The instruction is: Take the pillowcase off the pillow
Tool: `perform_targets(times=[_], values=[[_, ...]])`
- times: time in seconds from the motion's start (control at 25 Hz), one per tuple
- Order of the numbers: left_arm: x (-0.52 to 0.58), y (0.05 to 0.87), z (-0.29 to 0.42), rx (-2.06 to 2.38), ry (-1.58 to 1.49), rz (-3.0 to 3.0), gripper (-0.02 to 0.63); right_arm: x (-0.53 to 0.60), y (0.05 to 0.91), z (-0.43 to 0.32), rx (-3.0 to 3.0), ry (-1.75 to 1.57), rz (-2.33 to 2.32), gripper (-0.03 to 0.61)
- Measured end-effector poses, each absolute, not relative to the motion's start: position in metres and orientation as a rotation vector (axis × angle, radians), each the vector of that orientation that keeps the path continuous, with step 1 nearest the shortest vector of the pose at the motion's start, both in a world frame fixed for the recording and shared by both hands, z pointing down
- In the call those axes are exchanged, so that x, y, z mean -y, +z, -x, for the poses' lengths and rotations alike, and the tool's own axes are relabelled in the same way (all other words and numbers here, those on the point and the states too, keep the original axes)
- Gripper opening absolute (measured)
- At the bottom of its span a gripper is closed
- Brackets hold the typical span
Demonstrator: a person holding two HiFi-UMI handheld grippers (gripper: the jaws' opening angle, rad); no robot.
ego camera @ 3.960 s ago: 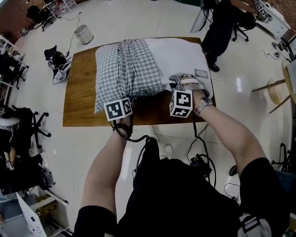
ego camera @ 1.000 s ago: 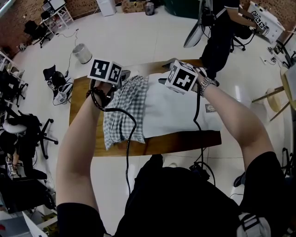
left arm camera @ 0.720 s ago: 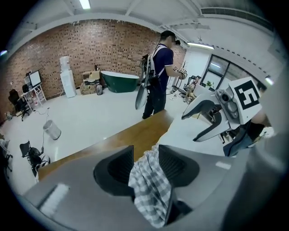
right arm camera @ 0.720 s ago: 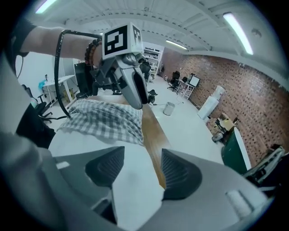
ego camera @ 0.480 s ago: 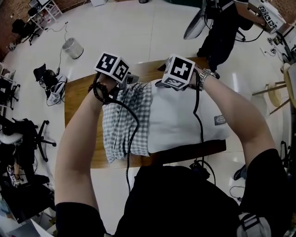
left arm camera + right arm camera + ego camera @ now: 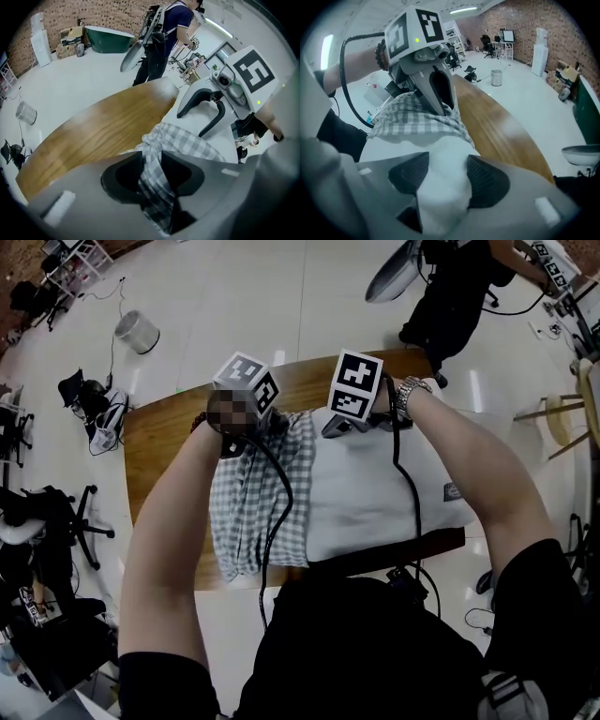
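An open lab or office: brick wall [image 6: 520,18], office chairs [image 6: 66,512], monitor [image 6: 506,35], glossy floor [image 6: 309,296].

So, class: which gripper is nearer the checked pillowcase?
Left. The left gripper, jaws just closing, pinches the checked pillowcase at its far edge. The right gripper, jaws lately widening, clamps the white pillow beside it, just off the checked cloth.

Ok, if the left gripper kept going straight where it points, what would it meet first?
The checked pillowcase: the left gripper's jaws, just closing, already pinch its bunched cloth. Behind that, probably the table.
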State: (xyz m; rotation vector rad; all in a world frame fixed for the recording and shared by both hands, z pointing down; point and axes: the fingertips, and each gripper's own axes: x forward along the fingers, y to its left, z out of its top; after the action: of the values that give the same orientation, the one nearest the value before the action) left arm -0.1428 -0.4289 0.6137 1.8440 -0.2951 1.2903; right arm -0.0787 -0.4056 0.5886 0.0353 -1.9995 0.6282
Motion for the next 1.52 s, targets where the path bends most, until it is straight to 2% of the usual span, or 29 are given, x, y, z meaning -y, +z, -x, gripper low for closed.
perform_targets(times=[0.16,0.24,0.84,1.04,1.52], values=[[0.437,0.609,0.151,0.342,1.345,-1.85,0.037,0.4,0.587,0.075,1.982,0.607,-0.015,0.074],[0.442,0.602,0.157,0.383,1.358,-1.85,0.025,0.398,0.578,0.071,1.986,0.556,-0.02,0.034],[0.461,0.553,0.22,0.685,1.246,-1.843,0.017,0.375,0.497,0.041,2.048,0.291,-0.158,0.02],[0.456,0.545,0.253,0.767,1.219,-1.786,0.012,0.368,0.49,0.026,2.059,0.295,-0.186,0.02],[0.441,0.548,0.285,0.883,1.195,-1.748,0.011,0.364,0.498,0.007,2.02,0.259,-0.233,0.022]])
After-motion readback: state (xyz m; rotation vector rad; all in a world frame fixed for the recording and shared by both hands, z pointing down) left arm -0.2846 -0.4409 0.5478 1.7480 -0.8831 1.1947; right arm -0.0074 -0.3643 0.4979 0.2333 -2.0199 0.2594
